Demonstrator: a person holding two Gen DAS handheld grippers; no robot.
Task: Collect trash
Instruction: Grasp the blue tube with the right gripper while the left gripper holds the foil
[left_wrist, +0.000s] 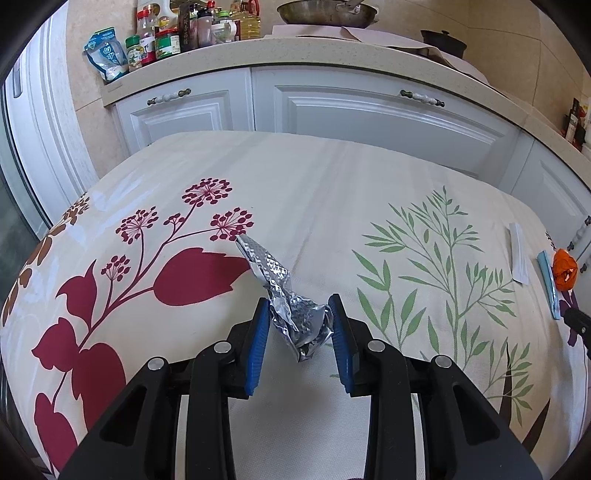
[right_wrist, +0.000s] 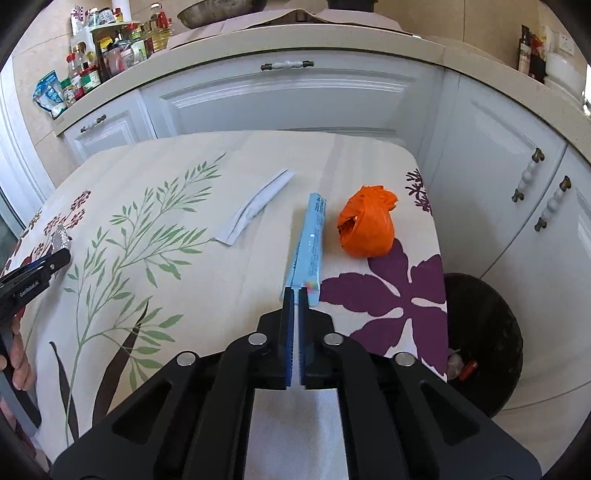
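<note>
A: Holding anything, is the left gripper (left_wrist: 297, 325)?

B: Yes. It is squeezing the crinkled foil wrapper (left_wrist: 284, 295) between its blue pads, part way open.

A: And the right gripper (right_wrist: 296, 295)?

B: Its jaws are almost together, pinching the near end of the blue packet (right_wrist: 310, 240). The packet is lying long-ways, pointing away from it.

A: Where is the trash bin (right_wrist: 484, 332)?

B: It is sitting on the floor, right of the table (right_wrist: 221, 155), nearer the right gripper.
</note>
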